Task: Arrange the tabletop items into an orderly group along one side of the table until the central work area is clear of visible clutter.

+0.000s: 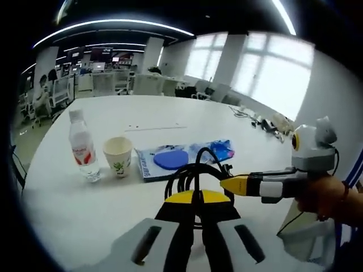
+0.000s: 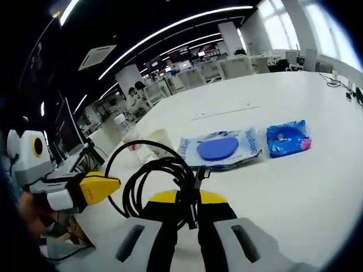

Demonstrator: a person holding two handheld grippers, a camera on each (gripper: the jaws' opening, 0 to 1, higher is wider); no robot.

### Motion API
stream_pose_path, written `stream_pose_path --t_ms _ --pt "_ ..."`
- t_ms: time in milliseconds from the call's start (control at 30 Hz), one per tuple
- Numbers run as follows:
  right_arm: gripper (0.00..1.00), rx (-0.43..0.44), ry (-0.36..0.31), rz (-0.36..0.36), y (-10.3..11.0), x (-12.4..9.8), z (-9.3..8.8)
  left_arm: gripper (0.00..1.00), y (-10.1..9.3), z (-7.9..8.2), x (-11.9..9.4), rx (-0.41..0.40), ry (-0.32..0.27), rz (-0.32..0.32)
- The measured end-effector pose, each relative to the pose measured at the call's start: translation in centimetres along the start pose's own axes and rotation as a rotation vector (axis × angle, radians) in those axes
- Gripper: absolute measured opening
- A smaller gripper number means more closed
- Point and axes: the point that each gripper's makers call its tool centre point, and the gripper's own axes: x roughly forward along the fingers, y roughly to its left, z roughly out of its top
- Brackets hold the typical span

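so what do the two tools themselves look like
Both match. The left tool and right tool have black jaws with yellow tips on pale grey bodies with dark slots. Seen side-on, each has a grey-white handle with a yellow nose. The person wears a bracelet and blue-and-white striped clothing.

Count on the surface: 1 water bottle (image 1: 83, 148), 1 paper cup (image 1: 118, 156), 1 booklet (image 1: 160, 164) with 1 blue disc (image 1: 170, 158) on it, 1 blue packet (image 2: 288, 137), all ahead of the tools. 1 coiled black cable (image 2: 153, 178) right at the tool tips. 2 tools: left tool (image 1: 197, 197), right tool (image 2: 188, 198).
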Motion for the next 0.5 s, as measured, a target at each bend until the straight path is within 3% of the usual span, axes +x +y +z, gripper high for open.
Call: stream_pose_path --t_ms 500 --pt "0.08 0.020 0.002 -0.004 -1.5 -1.0 0.8 0.00 -1.7 0.6 0.7 -0.008 0.006 -0.033"
